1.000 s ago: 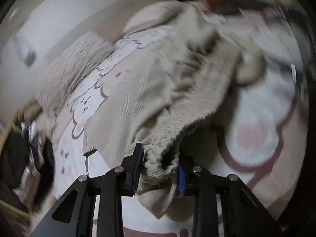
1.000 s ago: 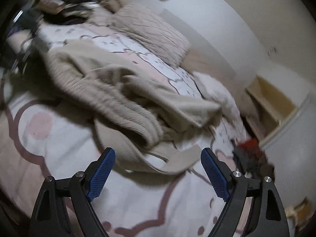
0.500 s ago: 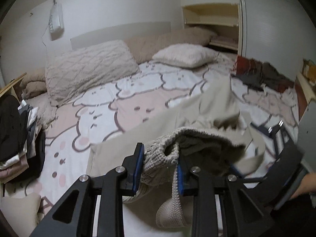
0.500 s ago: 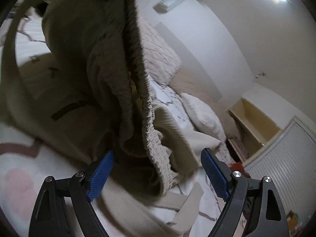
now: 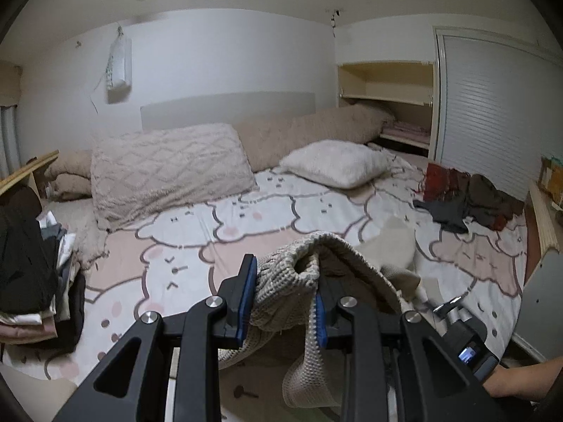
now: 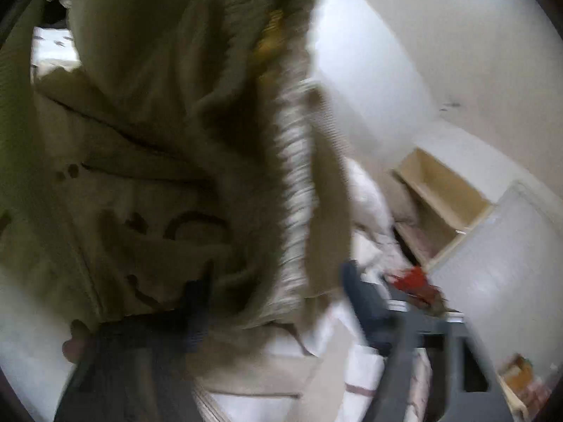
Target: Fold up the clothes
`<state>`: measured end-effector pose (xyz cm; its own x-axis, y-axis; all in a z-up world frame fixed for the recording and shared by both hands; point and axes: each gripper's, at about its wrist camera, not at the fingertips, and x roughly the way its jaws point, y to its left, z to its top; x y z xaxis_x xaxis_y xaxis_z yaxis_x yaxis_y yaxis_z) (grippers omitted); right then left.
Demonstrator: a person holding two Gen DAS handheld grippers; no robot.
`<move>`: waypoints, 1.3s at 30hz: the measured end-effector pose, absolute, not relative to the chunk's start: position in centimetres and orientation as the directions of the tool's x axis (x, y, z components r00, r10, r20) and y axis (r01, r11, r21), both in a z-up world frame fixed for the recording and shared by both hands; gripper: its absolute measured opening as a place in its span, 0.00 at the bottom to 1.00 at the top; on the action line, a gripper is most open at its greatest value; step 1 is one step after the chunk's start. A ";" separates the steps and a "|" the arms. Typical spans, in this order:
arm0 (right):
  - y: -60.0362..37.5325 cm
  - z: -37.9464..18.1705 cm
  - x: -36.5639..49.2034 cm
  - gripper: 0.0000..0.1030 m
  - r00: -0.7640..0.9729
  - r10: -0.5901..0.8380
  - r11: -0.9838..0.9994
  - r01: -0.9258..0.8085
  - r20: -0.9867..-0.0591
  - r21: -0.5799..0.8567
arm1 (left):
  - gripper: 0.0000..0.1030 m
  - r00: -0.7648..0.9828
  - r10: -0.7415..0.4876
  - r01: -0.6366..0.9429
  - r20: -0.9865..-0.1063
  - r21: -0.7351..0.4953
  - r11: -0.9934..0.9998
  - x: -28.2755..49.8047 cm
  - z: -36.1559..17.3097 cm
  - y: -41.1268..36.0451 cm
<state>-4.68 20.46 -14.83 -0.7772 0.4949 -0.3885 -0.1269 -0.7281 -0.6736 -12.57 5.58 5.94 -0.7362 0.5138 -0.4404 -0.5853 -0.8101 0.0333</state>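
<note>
Item: knit sweater (image 5: 299, 281), beige, chunky waffle weave. Location: lifted above the bed (image 5: 197, 246), a bunched edge clamped between the fingers of the left gripper (image 5: 283, 295), the rest hanging below and to the right.

Right gripper (image 6: 278, 306): view blurred; fingers stand wide apart with the sweater's ribbed edge hanging between them, nothing gripped.

Handling, as judged: soft, limp, fairly heavy for cloth, stretchy; sags and twists under its own weight. Best held at a ribbed hem or shoulder seam, two spread points, not mid-panel.

Also present: pillows (image 5: 169, 165), stacked clothes (image 5: 31, 263) at left, dark garments (image 5: 468, 204) at right.
</note>
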 end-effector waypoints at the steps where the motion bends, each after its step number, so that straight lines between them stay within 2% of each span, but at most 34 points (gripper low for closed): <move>1: 20.8 -14.6 -4.9 0.37 -0.778 0.492 -0.727 -0.120 -0.390 -0.676 | 0.27 -0.739 0.513 -0.585 -0.437 0.038 -0.810 -12.6 6.2 5.7; 2: 21.3 -13.9 -5.0 0.30 -0.785 0.489 -0.726 -0.122 -0.382 -0.677 | 0.27 -0.746 0.508 -0.581 -0.430 0.048 -0.813 -12.6 6.6 5.8; 5: 23.0 -11.4 -4.8 0.24 -0.806 0.481 -0.725 -0.144 -0.345 -0.673 | 0.27 -0.767 0.501 -0.567 -0.401 0.056 -0.822 -12.4 7.7 5.4; 9: 26.0 -5.9 -4.0 0.23 -0.830 0.501 -0.694 -0.216 -0.246 -0.687 | 0.25 -0.798 0.503 -0.545 -0.332 0.043 -0.837 -12.1 10.0 4.2; 10: 26.8 -4.2 -3.9 0.23 -0.834 0.507 -0.684 -0.236 -0.218 -0.690 | 0.15 -0.806 0.501 -0.539 -0.315 0.041 -0.842 -11.9 10.7 3.9; 11: 27.5 -2.4 -3.8 0.23 -0.835 0.516 -0.673 -0.258 -0.190 -0.693 | 0.09 -0.813 0.498 -0.532 -0.301 0.037 -0.846 -11.7 11.4 3.5; 14: 29.7 3.3 -3.4 0.22 -0.840 0.527 -0.665 -0.315 -0.127 -0.677 | 0.09 -0.832 0.490 -0.513 -0.260 0.023 -0.858 -11.1 13.3 2.3; 17: 29.8 6.0 -3.3 0.21 -0.854 0.510 -0.654 -0.307 -0.104 -0.692 | 0.09 -0.849 0.480 -0.494 -0.219 0.009 -0.869 -10.5 15.3 1.1; 19: 29.4 6.5 -3.0 0.21 -0.861 0.505 -0.625 -0.311 -0.067 -0.716 | 0.09 -0.840 0.488 -0.508 -0.237 0.028 -0.861 -9.5 14.4 1.1; 21: 28.7 7.2 -2.6 0.21 -0.868 0.493 -0.621 -0.301 -0.062 -0.723 | 0.15 -0.818 0.501 -0.535 -0.284 0.052 -0.843 -8.1 11.9 2.0; 22: 28.2 7.5 -2.3 0.21 -0.871 0.486 -0.629 -0.294 -0.070 -0.719 | 0.32 -0.805 0.507 -0.549 -0.308 0.063 -0.833 -7.4 10.6 2.4; 23: 27.8 8.0 -2.1 0.21 -0.874 0.481 -0.634 -0.295 -0.066 -0.715 | 0.54 -0.793 0.513 -0.563 -0.329 0.073 -0.824 -6.7 9.3 2.9; 24: 27.4 8.5 -1.8 0.21 -0.877 0.477 -0.638 -0.297 -0.062 -0.710 | 0.61 -0.783 0.520 -0.575 -0.341 0.080 -0.814 -5.6 7.7 3.5; 25: 27.1 8.9 -1.6 0.21 -0.880 0.471 -0.643 -0.298 -0.058 -0.705 | 0.65 -0.776 0.528 -0.586 -0.346 0.083 -0.806 -4.6 6.5 4.0; 27: 26.4 10.6 -1.0 0.21 -0.888 0.456 -0.676 -0.297 -0.066 -0.674 | 0.65 -0.765 0.542 -0.600 -0.349 0.080 -0.796 -2.8 4.6 5.2; 31: 24.1 14.8 -0.1 0.21 -0.910 0.406 -0.745 -0.275 -0.085 -0.607 | 0.66 -0.808 0.535 -0.579 -0.248 0.164 -0.799 2.6 1.8 8.6; 33: 23.2 16.5 0.5 0.21 -0.928 0.358 -0.791 -0.243 -0.102 -0.561 | 0.79 -0.828 0.528 -0.559 -0.188 0.215 -0.800 5.4 0.4 10.4; 34: 22.5 17.2 0.9 0.21 -0.935 0.341 -0.800 -0.231 -0.103 -0.554 | 0.90 -0.837 0.523 -0.547 -0.158 0.247 -0.800 6.8 -0.3 11.3; 35: 21.9 17.8 1.4 0.21 -0.941 0.323 -0.809 -0.218 -0.103 -0.546 | 0.94 -0.845 0.518 -0.533 -0.132 0.280 -0.798 8.1 -1.1 12.2; 39: 19.2 19.7 2.3 0.21 -0.959 0.269 -0.830 -0.181 -0.092 -0.528 | 0.94 -0.893 0.442 -0.441 -0.087 0.368 -0.818 9.8 -3.5 15.4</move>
<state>2.26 19.25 19.69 -0.9588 0.2686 -0.0923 -0.1815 -0.8295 -0.5281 9.81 15.41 -3.53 -0.8926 0.4424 -0.0867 -0.4413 -0.8184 0.3679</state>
